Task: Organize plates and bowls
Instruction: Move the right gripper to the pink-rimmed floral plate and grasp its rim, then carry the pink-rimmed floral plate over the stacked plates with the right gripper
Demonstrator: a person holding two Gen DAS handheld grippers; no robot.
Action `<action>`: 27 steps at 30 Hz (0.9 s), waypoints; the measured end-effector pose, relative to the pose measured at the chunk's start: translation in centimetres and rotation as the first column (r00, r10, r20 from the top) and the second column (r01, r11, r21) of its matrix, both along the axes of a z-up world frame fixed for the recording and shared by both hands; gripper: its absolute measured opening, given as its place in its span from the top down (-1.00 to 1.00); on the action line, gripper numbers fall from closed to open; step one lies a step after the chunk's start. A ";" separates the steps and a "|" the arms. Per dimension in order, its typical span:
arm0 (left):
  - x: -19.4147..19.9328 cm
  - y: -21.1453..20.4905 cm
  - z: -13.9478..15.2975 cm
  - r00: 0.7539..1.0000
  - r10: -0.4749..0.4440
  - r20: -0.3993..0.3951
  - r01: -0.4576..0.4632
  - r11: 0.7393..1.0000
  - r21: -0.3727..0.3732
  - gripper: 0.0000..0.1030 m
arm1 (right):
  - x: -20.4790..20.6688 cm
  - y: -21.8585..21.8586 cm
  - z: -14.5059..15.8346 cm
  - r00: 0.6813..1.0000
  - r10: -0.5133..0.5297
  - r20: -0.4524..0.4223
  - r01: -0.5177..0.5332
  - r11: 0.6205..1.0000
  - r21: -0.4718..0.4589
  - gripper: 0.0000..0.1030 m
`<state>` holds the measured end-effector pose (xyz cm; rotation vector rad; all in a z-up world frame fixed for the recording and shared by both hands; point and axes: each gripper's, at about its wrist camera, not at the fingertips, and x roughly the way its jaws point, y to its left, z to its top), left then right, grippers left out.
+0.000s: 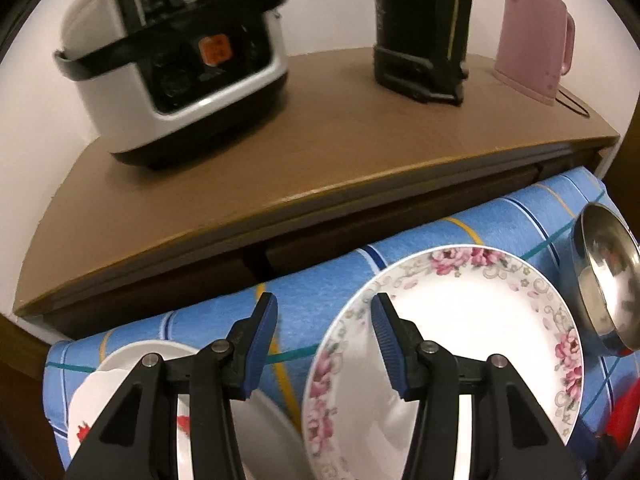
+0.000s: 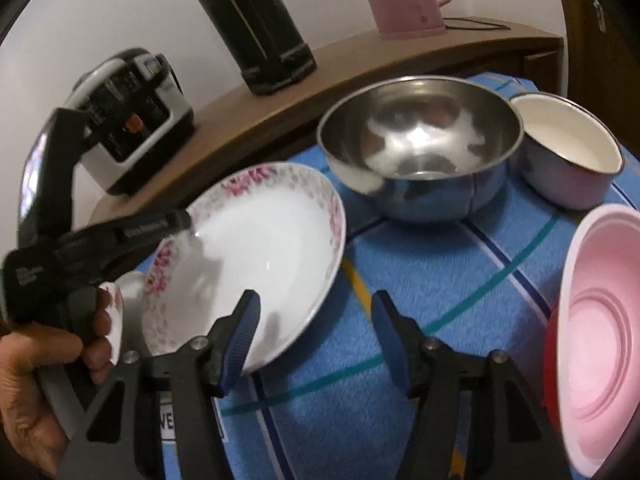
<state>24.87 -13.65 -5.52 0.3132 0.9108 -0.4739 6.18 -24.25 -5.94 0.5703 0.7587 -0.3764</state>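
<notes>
A white plate with a pink floral rim (image 1: 460,344) lies on the blue checked cloth (image 1: 320,300). My left gripper (image 1: 324,316) is open, its right finger over the plate's left rim. A white plate with red marks (image 1: 100,408) lies under its left finger. In the right wrist view the floral plate (image 2: 260,248) is at left, with the left gripper (image 2: 176,220) at its far rim. My right gripper (image 2: 316,312) is open and empty over the cloth (image 2: 440,280). A steel bowl (image 2: 420,148), a purple enamel bowl (image 2: 568,160) and a pink bowl (image 2: 600,344) stand around.
Behind the cloth is a brown shelf (image 1: 320,128) with a rice cooker (image 1: 172,60), a black flask (image 1: 420,28) and a pink kettle (image 1: 532,36). A red bowl (image 2: 550,360) sits under the pink one. The steel bowl shows at the right in the left wrist view (image 1: 600,272).
</notes>
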 end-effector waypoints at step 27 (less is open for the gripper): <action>-2.1 0.0 -0.1 0.998 -0.055 -0.022 0.055 0.998 -0.019 0.04 | 1.9 -0.1 0.3 0.993 0.112 -0.037 -0.114 0.990 -0.081 0.61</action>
